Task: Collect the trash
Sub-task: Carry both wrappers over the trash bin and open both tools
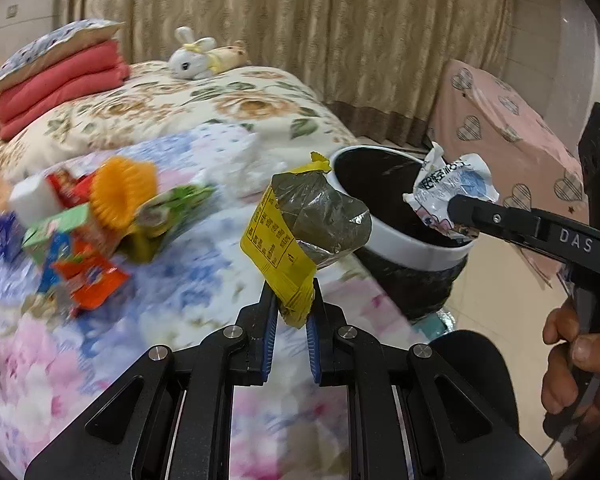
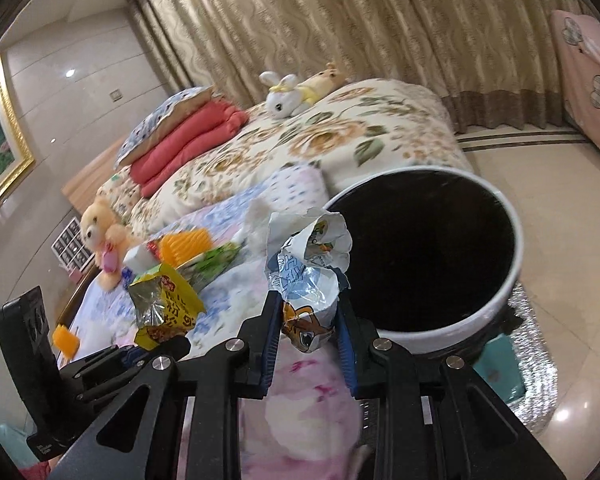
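My left gripper (image 1: pixel 293 305) is shut on a yellow snack wrapper (image 1: pixel 300 228) with a silvery inside, held up over the flowered bed beside the bin. The same yellow wrapper (image 2: pixel 166 304) shows at lower left in the right wrist view. My right gripper (image 2: pixel 307 322) is shut on a crumpled white and blue wrapper (image 2: pixel 312 264) with a cartoon print, at the near rim of the white trash bin (image 2: pixel 496 312). In the left wrist view that crumpled wrapper (image 1: pixel 452 188) hangs over the bin (image 1: pixel 404 252), whose inside is lined with a black bag.
A heap of colourful wrappers and an orange ridged piece (image 1: pixel 120 196) lies on the bed at left. Folded red blankets (image 1: pixel 60 80), a plush rabbit (image 1: pixel 192 56) and a teddy bear (image 2: pixel 100 236) sit farther back. A pink covered piece of furniture (image 1: pixel 512 140) and tiled floor (image 2: pixel 548 184) lie beyond the bin.
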